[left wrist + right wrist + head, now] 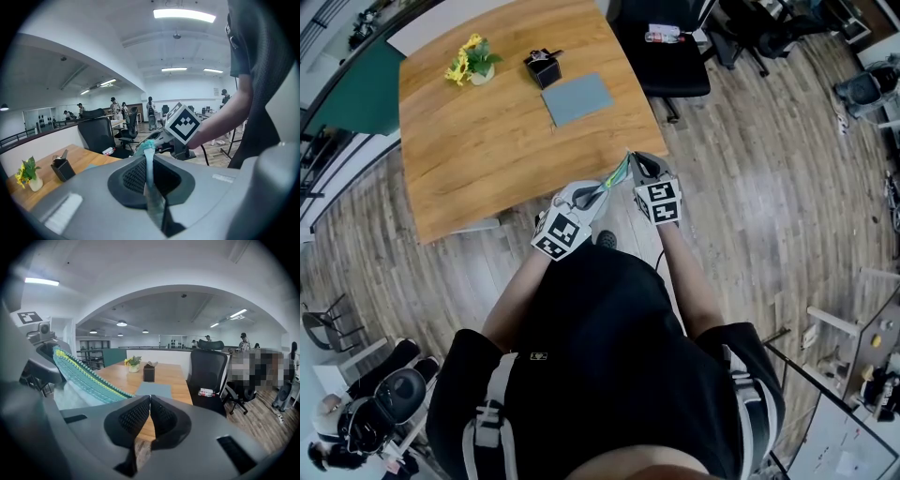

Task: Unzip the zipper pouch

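At the near corner of the light wooden table (pixel 487 141), in the air above the plank floor, the teal knitted zipper pouch (pixel 617 176) with a yellow-green edge hangs between the two grippers; it does not touch the table.

Left gripper (pixel 598 193): jaws clamped on one end of the pouch. Its own view shows the teal fabric (pixel 148 147) pinched edge-on between the pads and running out towards the other gripper.

Right gripper (pixel 632 161): jaws pressed together (pixel 150 399). The pouch (pixel 82 376) runs in from the left to just beside the left jaw. No fabric shows between the pads; they may be nipping a small pull tab, but this cannot be confirmed from any view.

Also on the table, well apart from the work: a small pot of yellow flowers (pixel 471 61), a black box (pixel 544 67) and a grey-blue flat mat (pixel 577 98).

Handling assessment: the pouch looks light, soft and limp. It will likely fold or bunch unless it is kept taut along the zip line. The knit gives the pads good purchase, so slip is a minor risk. Recommended hold: one gripper firmly on the end fabric close to the zip, the other on the pull tab alone, drawing along the yellow-green edge. Fragility is low; snagged yarn is the main concern.
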`<move>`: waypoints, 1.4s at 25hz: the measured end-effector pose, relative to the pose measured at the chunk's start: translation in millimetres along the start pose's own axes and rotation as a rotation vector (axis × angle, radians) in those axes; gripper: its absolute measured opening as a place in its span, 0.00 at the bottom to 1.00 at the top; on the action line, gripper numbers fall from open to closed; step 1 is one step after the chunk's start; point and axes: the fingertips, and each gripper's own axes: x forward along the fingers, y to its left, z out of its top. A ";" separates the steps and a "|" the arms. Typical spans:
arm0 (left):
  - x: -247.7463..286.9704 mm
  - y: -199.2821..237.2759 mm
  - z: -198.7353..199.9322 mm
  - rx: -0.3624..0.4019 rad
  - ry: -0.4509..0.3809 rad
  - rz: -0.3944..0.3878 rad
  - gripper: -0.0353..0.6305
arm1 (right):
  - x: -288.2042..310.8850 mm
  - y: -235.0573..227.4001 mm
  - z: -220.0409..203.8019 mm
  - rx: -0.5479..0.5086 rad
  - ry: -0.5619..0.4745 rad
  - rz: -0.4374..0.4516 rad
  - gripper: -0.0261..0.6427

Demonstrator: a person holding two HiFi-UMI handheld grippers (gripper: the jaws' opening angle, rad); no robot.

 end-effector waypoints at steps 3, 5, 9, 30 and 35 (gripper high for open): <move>0.1 -3.0 3.0 0.005 -0.008 -0.008 0.06 | -0.4 -3.6 -4.5 0.006 -0.001 -0.013 0.05; -0.8 -5.1 4.9 0.007 -0.017 -0.014 0.06 | -2.2 -7.7 -7.2 0.016 0.001 -0.025 0.05; -2.1 -8.2 5.4 0.004 -0.018 -0.016 0.06 | -6.8 -12.0 -10.0 0.019 0.005 -0.029 0.05; -12.5 -15.3 -1.9 0.007 -0.024 -0.043 0.06 | -5.2 1.5 -24.9 0.058 0.017 -0.019 0.08; -20.0 -13.5 -2.2 -0.010 -0.041 -0.034 0.06 | -7.2 -1.3 -30.4 0.044 0.039 -0.034 0.11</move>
